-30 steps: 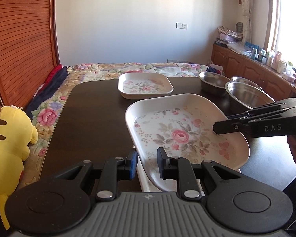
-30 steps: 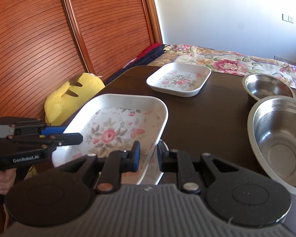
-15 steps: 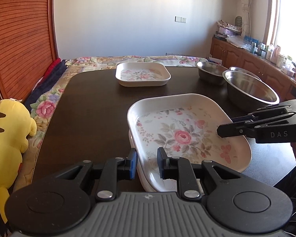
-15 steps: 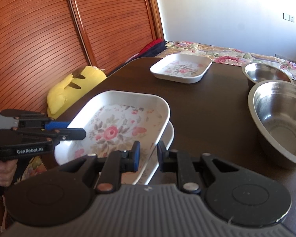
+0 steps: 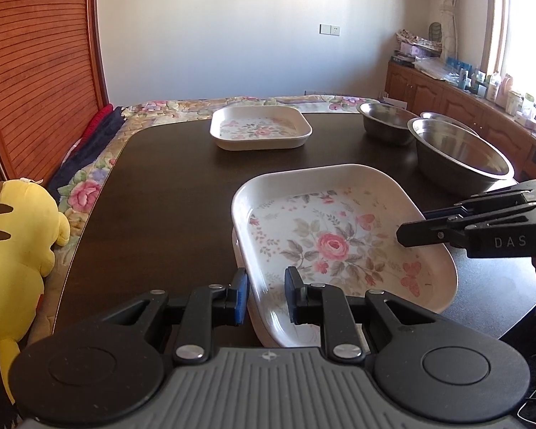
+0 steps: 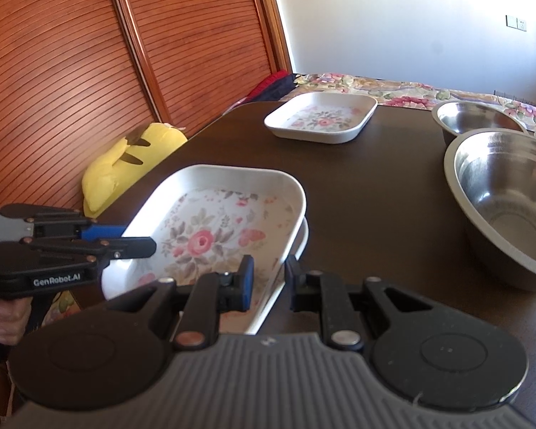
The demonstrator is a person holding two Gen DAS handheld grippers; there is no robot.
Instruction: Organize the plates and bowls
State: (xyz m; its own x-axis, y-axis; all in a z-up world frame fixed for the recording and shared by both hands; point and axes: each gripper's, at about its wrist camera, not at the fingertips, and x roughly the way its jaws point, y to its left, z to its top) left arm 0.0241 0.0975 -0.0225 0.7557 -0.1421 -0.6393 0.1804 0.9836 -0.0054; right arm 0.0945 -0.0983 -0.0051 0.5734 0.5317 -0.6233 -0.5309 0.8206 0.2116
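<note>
Both grippers, left [image 5: 266, 295] and right [image 6: 268, 282], clamped opposite rims of a white floral rectangular plate [image 5: 343, 243], over another at the dark tabletop's [image 5: 168, 193] near edge.

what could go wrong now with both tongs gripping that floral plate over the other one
1. The left tongs and right tongs each pinch only the thin rim of the top floral plate; it may slip or tilt.
2. It sits skewed over the lower plate, so it may nest crooked.
3. The large steel bowl stands close by the right tongs and could get knocked.
</note>
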